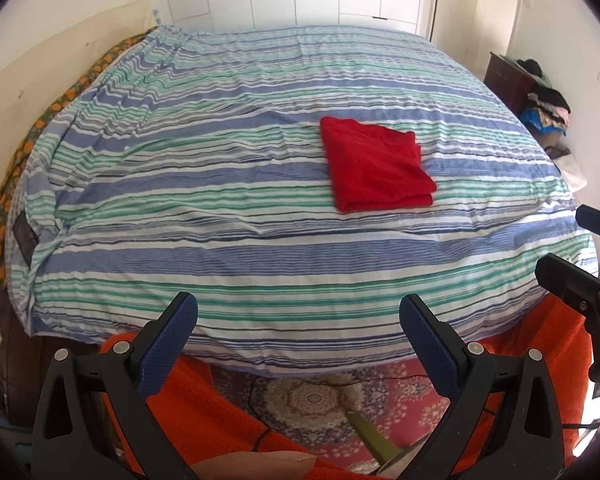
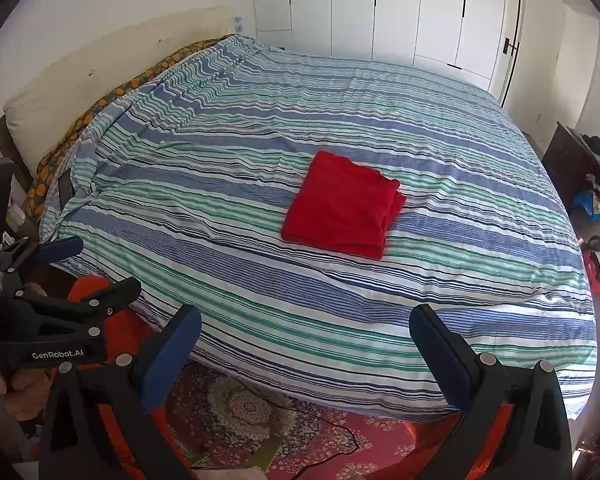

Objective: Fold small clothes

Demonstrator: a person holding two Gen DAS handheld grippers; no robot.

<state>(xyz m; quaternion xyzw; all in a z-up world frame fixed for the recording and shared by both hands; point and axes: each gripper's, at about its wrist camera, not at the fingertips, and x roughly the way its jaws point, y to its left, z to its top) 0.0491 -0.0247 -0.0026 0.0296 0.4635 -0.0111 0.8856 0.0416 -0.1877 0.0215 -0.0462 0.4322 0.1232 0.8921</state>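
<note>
A red garment lies folded into a neat rectangle on the striped bedspread, right of the bed's middle. It also shows in the right wrist view. My left gripper is open and empty, held back over the bed's near edge, well short of the garment. My right gripper is open and empty too, also at the near edge. The right gripper shows at the right edge of the left wrist view. The left gripper shows at the left of the right wrist view.
The bed fills most of both views. A cream headboard cushion lies at the left. White wardrobe doors stand behind. A dark nightstand piled with clothes stands at the right. A patterned red rug and an orange cloth lie below.
</note>
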